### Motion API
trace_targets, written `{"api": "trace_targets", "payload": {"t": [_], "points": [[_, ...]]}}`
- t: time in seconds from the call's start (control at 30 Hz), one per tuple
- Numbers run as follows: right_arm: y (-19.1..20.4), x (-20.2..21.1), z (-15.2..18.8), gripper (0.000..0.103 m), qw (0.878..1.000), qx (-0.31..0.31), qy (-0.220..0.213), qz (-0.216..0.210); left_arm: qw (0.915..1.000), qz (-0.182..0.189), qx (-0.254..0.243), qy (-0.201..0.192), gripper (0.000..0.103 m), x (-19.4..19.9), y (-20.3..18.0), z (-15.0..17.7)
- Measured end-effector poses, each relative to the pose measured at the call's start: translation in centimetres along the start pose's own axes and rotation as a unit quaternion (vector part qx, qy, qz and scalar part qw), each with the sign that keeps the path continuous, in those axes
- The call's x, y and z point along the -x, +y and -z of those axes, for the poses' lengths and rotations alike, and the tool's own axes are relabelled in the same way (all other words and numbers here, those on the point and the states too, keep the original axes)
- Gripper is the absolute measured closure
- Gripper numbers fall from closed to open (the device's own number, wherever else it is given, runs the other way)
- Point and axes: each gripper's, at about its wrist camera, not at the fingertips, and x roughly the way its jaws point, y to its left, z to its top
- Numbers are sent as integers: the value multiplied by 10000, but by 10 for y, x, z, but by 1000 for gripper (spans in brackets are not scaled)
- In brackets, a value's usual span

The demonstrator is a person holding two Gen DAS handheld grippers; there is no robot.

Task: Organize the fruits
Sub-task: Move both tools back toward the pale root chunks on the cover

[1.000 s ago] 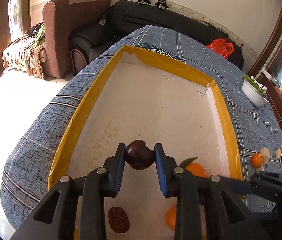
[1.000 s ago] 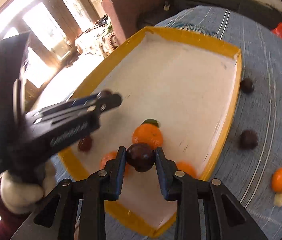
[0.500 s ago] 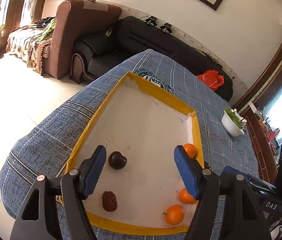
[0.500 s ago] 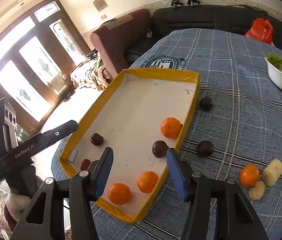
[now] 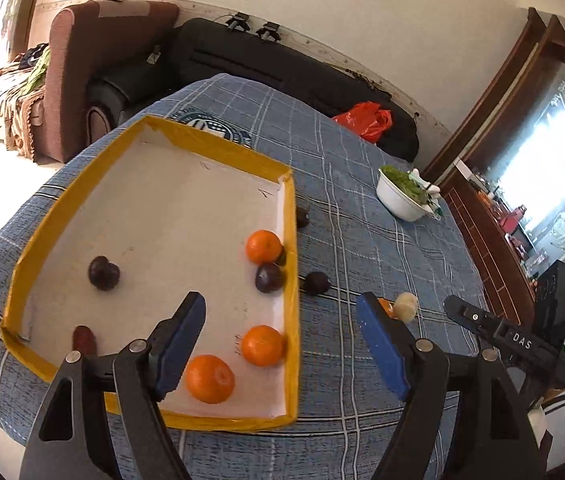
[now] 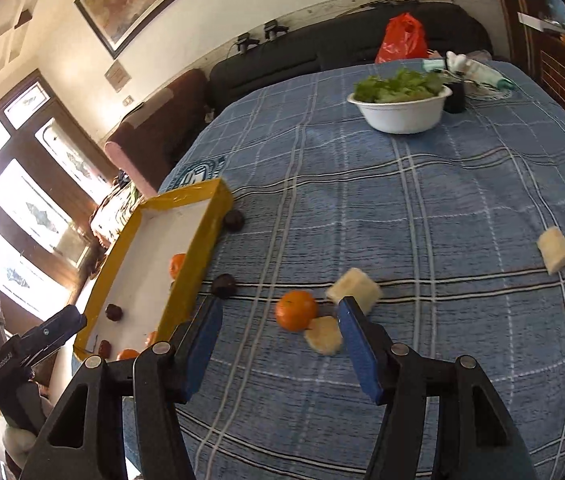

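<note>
A yellow-rimmed white tray (image 5: pixel 82 176) lies on the blue plaid table; it also shows in the right wrist view (image 6: pixel 206 236). It holds three oranges (image 5: pixel 263 246), two dark plums (image 5: pixel 103 273) and a reddish fruit (image 5: pixel 83 339). Two more plums (image 5: pixel 315 282) lie on the cloth beside the tray's right rim. An orange (image 6: pixel 296 314) and pale fruit pieces (image 6: pixel 353 289) lie on the cloth. My left gripper (image 5: pixel 280 344) is open and empty above the tray's near right corner. My right gripper (image 6: pixel 278 346) is open and empty, just short of the loose orange.
A white bowl of greens (image 6: pixel 400 110) stands at the table's far side, with a dark cup (image 6: pixel 455 98) beside it. Another pale piece (image 6: pixel 554 250) lies at the right. Sofas (image 5: pixel 242 60) and a red bag (image 5: pixel 364 120) stand beyond the table.
Both grippers opened and let their plums go into the tray, then pulled back and up. The right gripper has swung right, toward the loose orange on the cloth.
</note>
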Motion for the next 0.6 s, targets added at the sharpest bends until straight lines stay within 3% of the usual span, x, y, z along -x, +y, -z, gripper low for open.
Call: {"api": "trace_targets", "payload": {"t": [0.27,0.6], "points": [[-50,-2,8,38,9992,-381,43,114,9959,139,-772,457,26,-45,-67,15],[-50,-36,1,35,9997,-120,68,192,9851,-65,-1519,800,26,-90,-104,32]]}}
